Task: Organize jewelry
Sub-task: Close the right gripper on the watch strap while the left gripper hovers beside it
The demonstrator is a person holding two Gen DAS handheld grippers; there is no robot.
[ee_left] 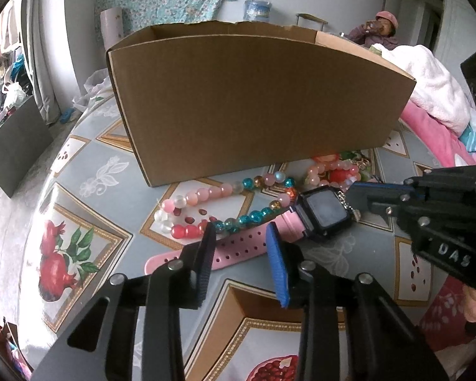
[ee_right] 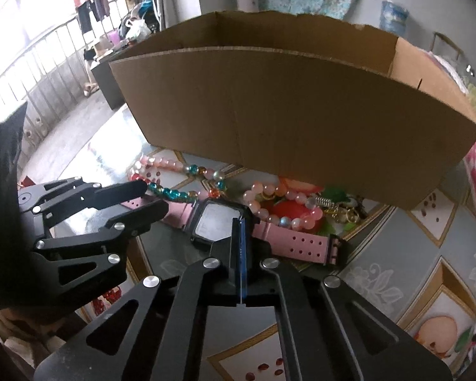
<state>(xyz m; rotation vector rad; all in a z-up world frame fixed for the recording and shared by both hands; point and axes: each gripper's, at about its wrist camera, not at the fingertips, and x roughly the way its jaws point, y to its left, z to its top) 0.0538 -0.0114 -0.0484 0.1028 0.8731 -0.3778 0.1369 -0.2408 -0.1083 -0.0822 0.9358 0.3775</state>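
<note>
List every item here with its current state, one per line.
Left gripper: open, astride the pink strap.
Right gripper: shut, nothing visibly held.
Watch: flat on the table, face up.
Cardboard box: upright, top open.
Bead necklace: loose on the table.

Watch (ee_left: 320, 219) before box (ee_left: 254, 111), beads (ee_left: 219, 203) between.

box (ee_left: 254, 101) is plain matt brown cardboard, corrugated edge showing. watch (ee_left: 325, 214) has a glossy dark face on a smooth pink rubbery strap with punched holes. beads (ee_left: 206, 195) look glassy and shiny. tablecloth (ee_left: 89, 171) looks like slick printed vinyl. gripper pads (ee_left: 277, 263) are ribbed blue rubber.
</note>
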